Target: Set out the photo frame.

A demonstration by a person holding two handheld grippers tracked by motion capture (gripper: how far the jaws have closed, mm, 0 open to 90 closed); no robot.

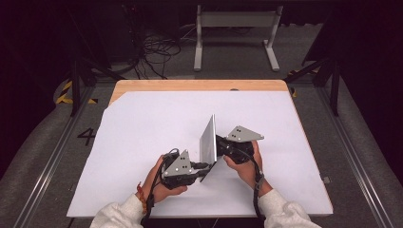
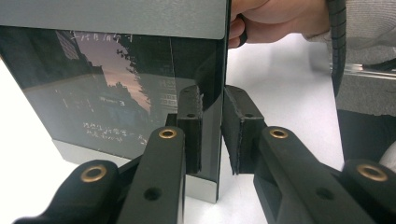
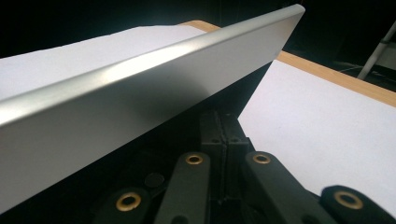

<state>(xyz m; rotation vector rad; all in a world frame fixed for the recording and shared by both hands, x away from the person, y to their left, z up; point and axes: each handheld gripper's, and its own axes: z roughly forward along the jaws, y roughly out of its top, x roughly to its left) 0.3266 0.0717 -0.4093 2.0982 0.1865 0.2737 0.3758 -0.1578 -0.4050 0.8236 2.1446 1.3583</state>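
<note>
Black gripper (image 2: 212,135) astride thin glossy panel (image 2: 116,84)

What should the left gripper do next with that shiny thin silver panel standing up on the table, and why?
Probably squeeze shut. The left gripper has its jaws either side of the thin silver panel with a dark glossy face, seemingly not pressing; the panel stands on edge on the white sheet.

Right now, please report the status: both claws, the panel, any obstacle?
Left claw astride panel edge, slight gap at one pad. Right claw shut, at its silver back. Panel upright on white sheet. No obstacle seen.
</note>
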